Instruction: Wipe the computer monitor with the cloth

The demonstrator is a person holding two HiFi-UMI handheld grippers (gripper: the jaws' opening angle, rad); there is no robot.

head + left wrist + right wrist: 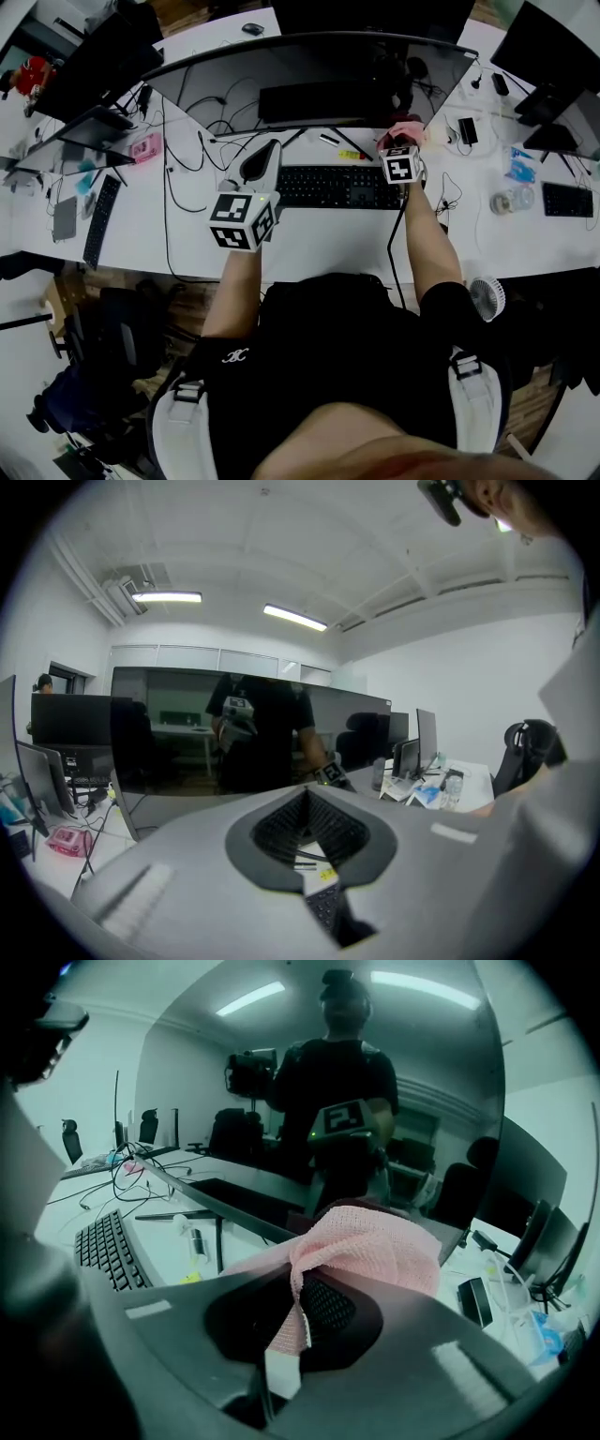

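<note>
The wide curved monitor [309,75] stands dark at the back of the white desk [187,244], with a black keyboard [337,187] in front of it. My right gripper [403,142] is shut on a pink cloth [407,131], held up at the screen's lower right part. In the right gripper view the bunched cloth [375,1241] covers the jaw tips of that gripper [323,1269], and the screen [281,1072] reflects the person close ahead. My left gripper [262,161] hovers over the desk left of the keyboard. Its jaws [307,794] are shut on nothing and face the monitor [169,733].
Loose cables [187,141] run over the desk left of the monitor stand. Other monitors stand at the left [94,66] and right [553,47]. A second keyboard [101,220], a pink object [143,147], a tape roll [511,200] and a small fan [487,295] lie around.
</note>
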